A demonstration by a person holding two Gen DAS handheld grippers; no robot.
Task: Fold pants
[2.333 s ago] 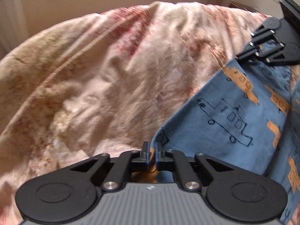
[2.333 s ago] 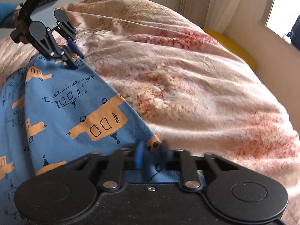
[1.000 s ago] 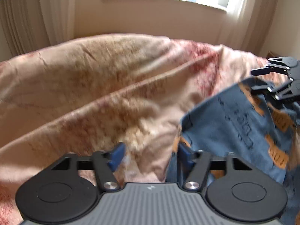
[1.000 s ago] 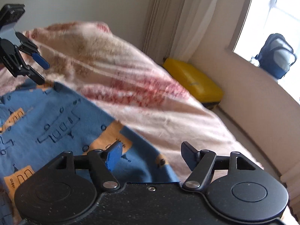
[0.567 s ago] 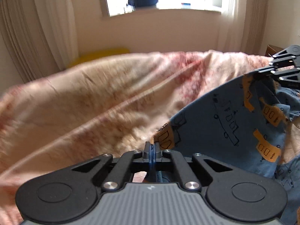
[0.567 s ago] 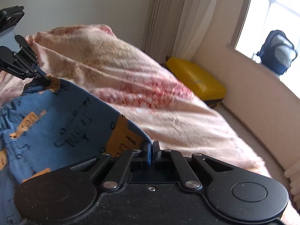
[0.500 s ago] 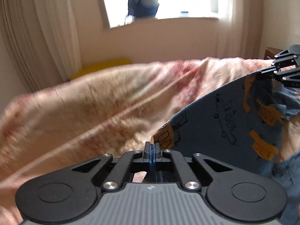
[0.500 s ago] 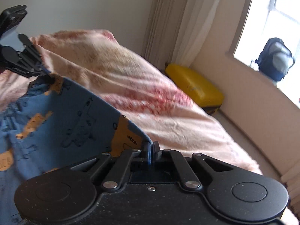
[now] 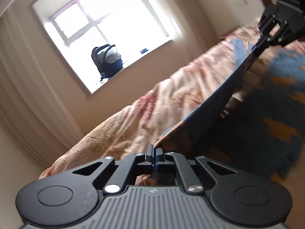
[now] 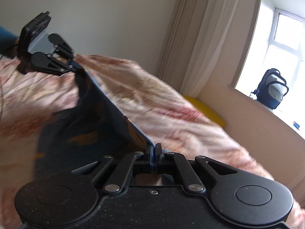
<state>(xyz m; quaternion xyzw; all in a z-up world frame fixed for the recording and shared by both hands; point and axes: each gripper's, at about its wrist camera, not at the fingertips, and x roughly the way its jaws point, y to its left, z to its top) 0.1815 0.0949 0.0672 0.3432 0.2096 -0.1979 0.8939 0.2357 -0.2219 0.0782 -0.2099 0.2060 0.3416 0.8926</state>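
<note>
Both grippers, left gripper (image 9: 154, 149) and right gripper (image 10: 153, 148), were pinching 1 edge of the pants (image 10: 91, 118); that edge was stretched taut above the bed (image 10: 171, 114), presumably to carry the fold over.

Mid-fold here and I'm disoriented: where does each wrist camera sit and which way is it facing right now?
Left wrist: on the left hand-held gripper, facing the window wall; shows its shut fingers pinching the pants.
Right wrist: on the right hand-held gripper, facing across the bedspread; fingers shut on the pants, blue sleeve at left.
Shared: pants edge stretched between both grippers, backpack on the sill.
</note>
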